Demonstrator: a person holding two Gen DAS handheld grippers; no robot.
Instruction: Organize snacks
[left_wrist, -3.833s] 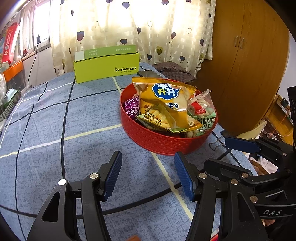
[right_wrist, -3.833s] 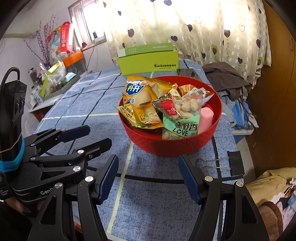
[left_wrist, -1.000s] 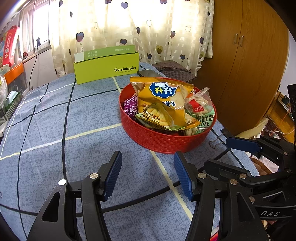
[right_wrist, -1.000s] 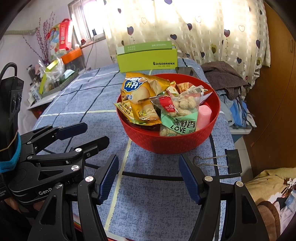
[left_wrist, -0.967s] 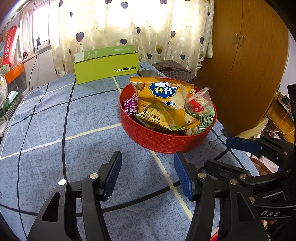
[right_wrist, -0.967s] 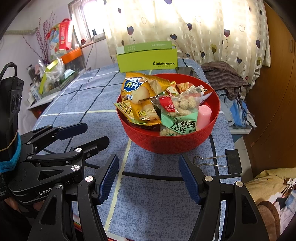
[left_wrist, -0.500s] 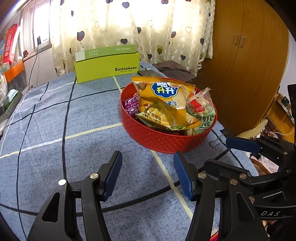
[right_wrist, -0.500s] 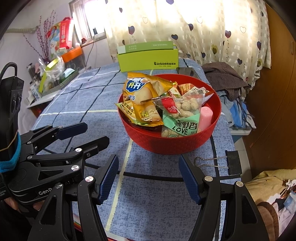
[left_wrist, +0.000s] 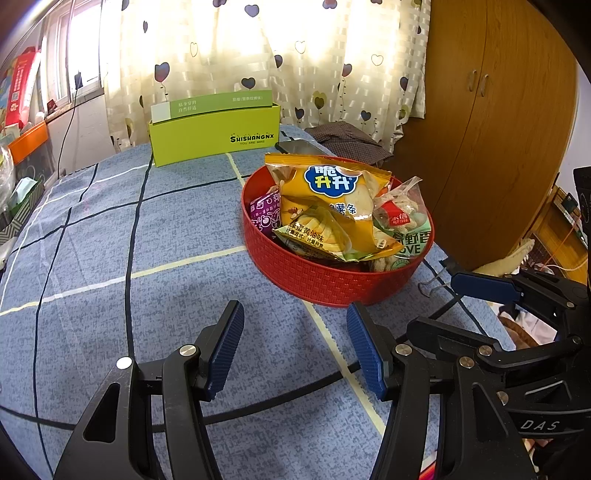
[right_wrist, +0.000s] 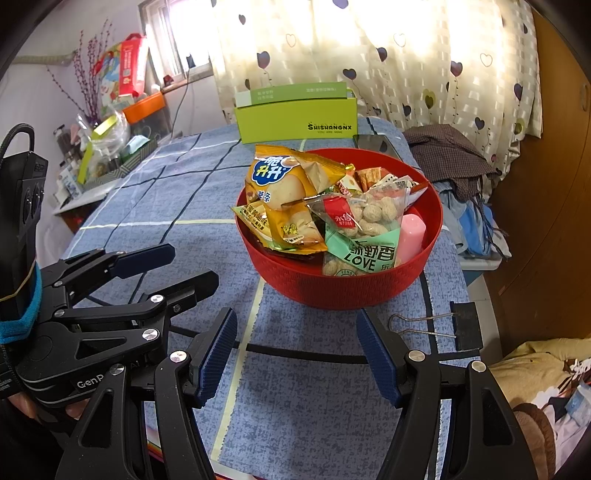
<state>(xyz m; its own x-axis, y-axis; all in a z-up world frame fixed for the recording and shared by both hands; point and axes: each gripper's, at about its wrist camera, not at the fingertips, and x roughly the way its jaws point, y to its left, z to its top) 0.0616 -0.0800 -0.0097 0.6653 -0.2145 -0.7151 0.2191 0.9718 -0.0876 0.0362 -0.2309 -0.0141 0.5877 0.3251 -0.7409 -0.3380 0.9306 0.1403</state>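
Blue checked tablecloth (left_wrist: 110, 240) under red basket (left_wrist: 332, 288), heart-print curtain (left_wrist: 295, 55) behind; both grippers released.

Red round basket (left_wrist: 332, 280), woven-texture wall, sits on blue checked cloth, full of snacks. Big orange-yellow chip bag (left_wrist: 332, 199) on top, tilted, leaning toward far rim. Small green-yellow pack (left_wrist: 314, 236) lies against its front. Clear peanut bag (right_wrist: 364, 225) with red label, green "LOVE" band, at right side. Purple packet (left_wrist: 264, 214) wedged at left wall. Pink cylinder (right_wrist: 412, 236) upright against right wall. Small red/orange wrappers (right_wrist: 369, 177) at back.
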